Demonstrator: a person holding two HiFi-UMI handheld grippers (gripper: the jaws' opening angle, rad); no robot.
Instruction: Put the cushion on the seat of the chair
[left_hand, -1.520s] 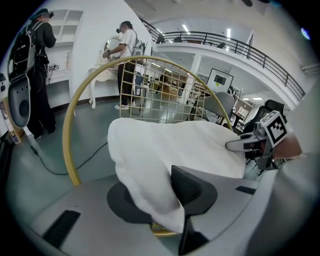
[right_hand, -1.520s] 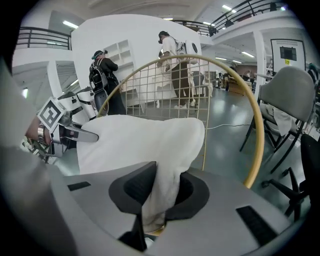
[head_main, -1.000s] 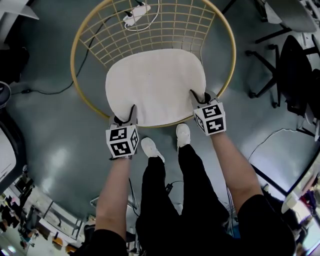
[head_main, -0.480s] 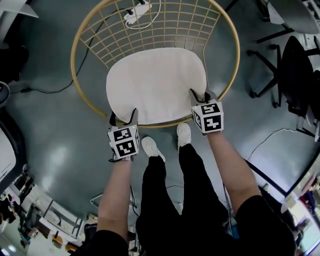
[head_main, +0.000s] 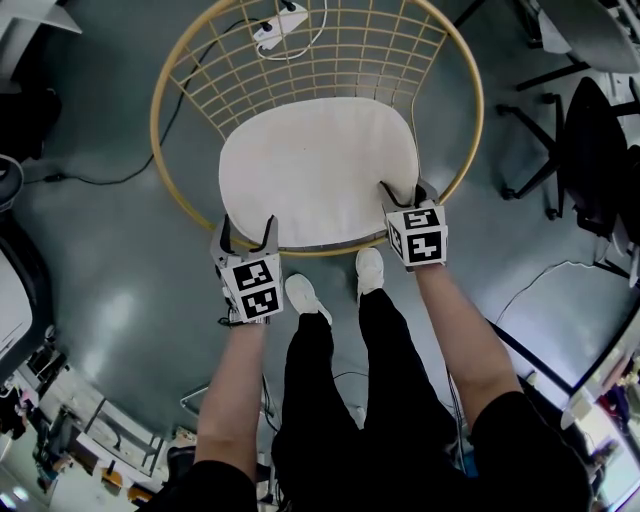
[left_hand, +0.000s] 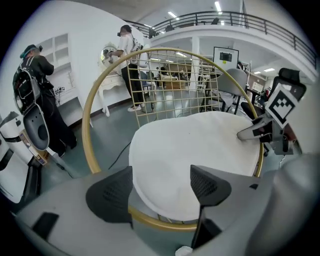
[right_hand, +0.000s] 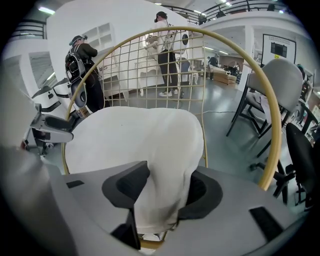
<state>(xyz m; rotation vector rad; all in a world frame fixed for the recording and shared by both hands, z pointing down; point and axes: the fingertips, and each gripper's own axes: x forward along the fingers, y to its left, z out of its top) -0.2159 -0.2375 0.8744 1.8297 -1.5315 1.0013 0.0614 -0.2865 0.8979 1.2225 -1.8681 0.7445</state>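
The cushion (head_main: 318, 170) lies on the chair (head_main: 154, 120) seat, so the left tool (head_main: 246, 226) gapes empty (right tool (head_main: 405, 190) opening, cushion edge between its jaws).

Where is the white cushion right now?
In the head view's upper middle, the white cushion lies on the gold wire chair, its near right corner between the right claw's opening jaws, the left claw open beside its near left edge.

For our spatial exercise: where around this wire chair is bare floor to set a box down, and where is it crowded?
Bare: floor left of the chair, this side of the black cable. Crowded: office chairs on the right, shoes at the front rim; cushion fills the chair.
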